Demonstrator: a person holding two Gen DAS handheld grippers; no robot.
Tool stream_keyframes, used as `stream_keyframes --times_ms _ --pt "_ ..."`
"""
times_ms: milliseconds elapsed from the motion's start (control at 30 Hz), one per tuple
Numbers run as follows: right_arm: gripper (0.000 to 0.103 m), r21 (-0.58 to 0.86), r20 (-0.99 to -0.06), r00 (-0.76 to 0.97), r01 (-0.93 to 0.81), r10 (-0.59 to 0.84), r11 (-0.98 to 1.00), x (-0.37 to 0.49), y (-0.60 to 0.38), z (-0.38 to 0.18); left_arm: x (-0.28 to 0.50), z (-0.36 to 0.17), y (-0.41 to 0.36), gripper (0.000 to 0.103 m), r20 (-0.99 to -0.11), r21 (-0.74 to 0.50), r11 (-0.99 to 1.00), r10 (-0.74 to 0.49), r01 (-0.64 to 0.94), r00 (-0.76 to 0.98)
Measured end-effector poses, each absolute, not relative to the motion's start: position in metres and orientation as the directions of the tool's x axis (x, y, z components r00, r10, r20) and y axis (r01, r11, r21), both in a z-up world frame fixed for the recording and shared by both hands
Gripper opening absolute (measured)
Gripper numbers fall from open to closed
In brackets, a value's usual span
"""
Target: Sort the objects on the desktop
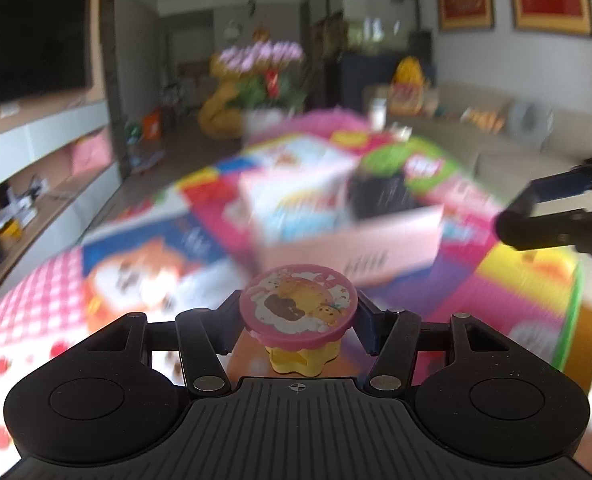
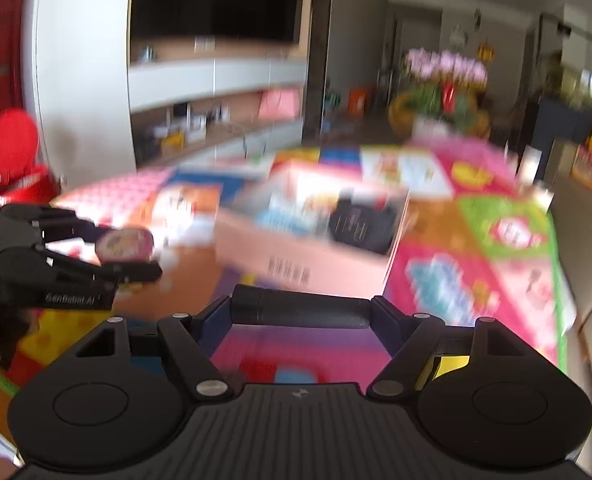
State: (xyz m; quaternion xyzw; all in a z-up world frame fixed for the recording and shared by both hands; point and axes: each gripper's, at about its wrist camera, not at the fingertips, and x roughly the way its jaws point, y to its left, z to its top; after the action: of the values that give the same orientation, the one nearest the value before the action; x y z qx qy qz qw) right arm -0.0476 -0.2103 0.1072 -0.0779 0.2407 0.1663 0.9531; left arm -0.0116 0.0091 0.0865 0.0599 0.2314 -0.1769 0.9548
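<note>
While both views are blurred, the main things can be read. The left claw (image 1: 298, 316) is closed on a small toy stamp (image 1: 299, 304): its fingers press on the two sides of the round pink top, which has a cartoon picture on it, and a yellow base shows below the top. In the right wrist view the same left claw (image 2: 135, 258) is seen from the side at the left edge, with the pink top (image 2: 124, 245) between its fingers, raised above the table.

The right claw (image 2: 300, 312) is closed on a dark cylinder (image 2: 300, 311), which lies crosswise between the two fingers, one end on each finger. In the left wrist view the right claw (image 1: 536, 216) comes in from the right edge, and the dark end of the cylinder (image 1: 508, 226) shows there.

Under both claws is a table covered with a colourful patchwork mat (image 1: 536, 292). On the mat, ahead of the claws, stands a pink cardboard box (image 2: 316, 256), open at the top. Inside it, a black object (image 2: 364, 224) sits at the right side, and some light printed items are beside it; the blur does not let me tell what they are. Beyond the table is a pot of pink flowers (image 2: 446, 76).
</note>
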Motion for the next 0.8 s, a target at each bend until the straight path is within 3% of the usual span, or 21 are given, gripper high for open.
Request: stream_keyframes --times_ms 233,267,300,333,500,633,800 --pt "0.075 -0.070 -0.325 0.903 -0.319 0.281 0.945 0.016 -0.213 0.178 0.056 0.134 -0.016 0.063 -0.320 0.033 0.930 -0.336 0.365 0.886" --pt "0.075 -0.047 -0.330 0.896 -0.329 0.296 0.943 0.033 -0.211 0.186 0.068 0.136 -0.017 0.068 -0.309 0.018 0.933 -0.336 0.359 0.890" --pt "0.075 -0.025 -0.341 0.887 -0.339 0.311 0.940 0.052 -0.208 0.193 0.079 0.135 -0.018 0.087 -0.310 0.000 0.935 -0.337 0.354 0.889" --pt "0.075 -0.007 -0.352 0.879 -0.347 0.323 0.938 0.073 -0.204 0.197 0.087 0.134 -0.016 0.096 -0.317 -0.019 0.936 -0.339 0.351 0.886" --pt "0.080 0.081 -0.447 0.826 -0.345 0.343 0.935 0.145 -0.188 0.192 0.082 0.108 0.012 0.098 -0.367 -0.029 0.952 -0.294 0.305 0.883" --pt "0.083 0.103 -0.463 0.826 -0.312 0.323 0.945 0.147 -0.192 0.174 0.065 0.073 0.040 0.099 -0.459 -0.039 0.972 -0.225 0.233 0.860" --pt "0.083 0.103 -0.533 0.795 -0.280 0.291 0.954 0.145 -0.190 0.150 0.056 0.044 0.054 0.099 -0.511 -0.113 0.971 -0.241 0.213 0.825"
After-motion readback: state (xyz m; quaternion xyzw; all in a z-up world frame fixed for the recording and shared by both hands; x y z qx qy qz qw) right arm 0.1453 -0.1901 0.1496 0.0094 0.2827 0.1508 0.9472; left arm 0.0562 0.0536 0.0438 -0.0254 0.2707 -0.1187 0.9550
